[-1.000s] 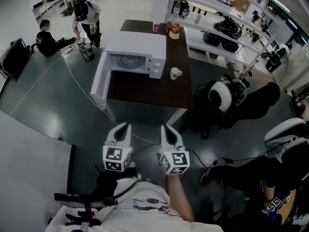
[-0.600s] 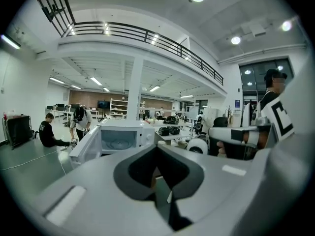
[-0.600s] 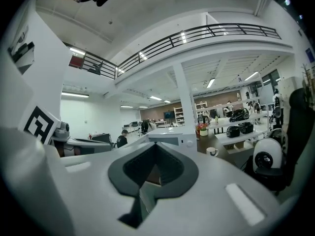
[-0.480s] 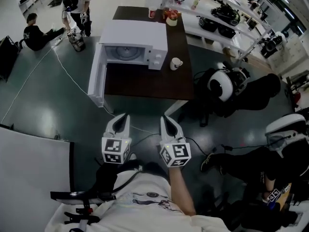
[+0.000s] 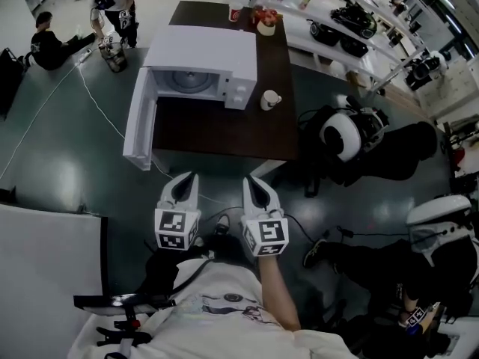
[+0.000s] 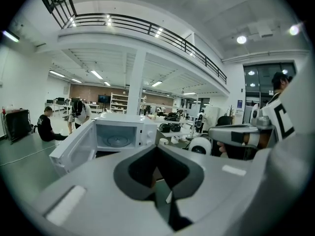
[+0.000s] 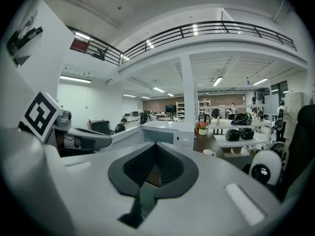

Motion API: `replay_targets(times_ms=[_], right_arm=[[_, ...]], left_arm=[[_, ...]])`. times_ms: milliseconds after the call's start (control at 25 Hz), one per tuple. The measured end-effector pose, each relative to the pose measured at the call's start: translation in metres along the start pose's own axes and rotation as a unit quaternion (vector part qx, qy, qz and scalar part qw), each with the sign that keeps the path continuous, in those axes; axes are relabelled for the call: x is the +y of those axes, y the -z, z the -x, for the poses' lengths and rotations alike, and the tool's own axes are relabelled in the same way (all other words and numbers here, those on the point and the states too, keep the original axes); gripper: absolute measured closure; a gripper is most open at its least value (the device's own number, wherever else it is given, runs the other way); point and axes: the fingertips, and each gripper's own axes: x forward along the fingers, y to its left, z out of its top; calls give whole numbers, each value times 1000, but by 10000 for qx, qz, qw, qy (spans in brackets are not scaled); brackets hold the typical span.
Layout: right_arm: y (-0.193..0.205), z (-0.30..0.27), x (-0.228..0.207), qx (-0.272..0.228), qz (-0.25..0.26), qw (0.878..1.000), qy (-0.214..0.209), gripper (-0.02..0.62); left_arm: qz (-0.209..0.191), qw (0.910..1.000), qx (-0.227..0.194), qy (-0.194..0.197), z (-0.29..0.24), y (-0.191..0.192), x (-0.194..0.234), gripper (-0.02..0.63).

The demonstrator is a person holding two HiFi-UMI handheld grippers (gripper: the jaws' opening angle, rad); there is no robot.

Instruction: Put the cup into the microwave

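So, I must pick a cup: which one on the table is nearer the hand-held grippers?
The white handled mug right of the microwave's front; the red cup stands at the table's far end.

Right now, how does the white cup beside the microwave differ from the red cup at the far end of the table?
The white cup has a side handle; the red cup shows none. The white cup stands right of the microwave; the red cup stands behind it, at the far edge. Both stand on the table.
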Motion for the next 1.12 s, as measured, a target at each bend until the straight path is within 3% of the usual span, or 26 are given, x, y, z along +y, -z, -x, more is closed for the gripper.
replay_targets(times_ms=[240, 440, 800, 1120], right_arm=[[-21, -37, -39, -251, -213, 9993, -201, 594], [-14, -71, -76, -268, -342, 9985, -338, 594], [-5, -100, -82, -11, -630, 9968, -485, 594], [0, -87, -93, 133, -713, 9969, -313, 594]], left_arm=[[77, 9996, -172, -206, -41, -30, 6, 607], [51, 9996, -201, -204, -92, -35, 1, 607], [17, 9996, 162, -252, -121, -32, 16, 607], [25, 9995, 285, -166, -128, -31, 5, 607]])
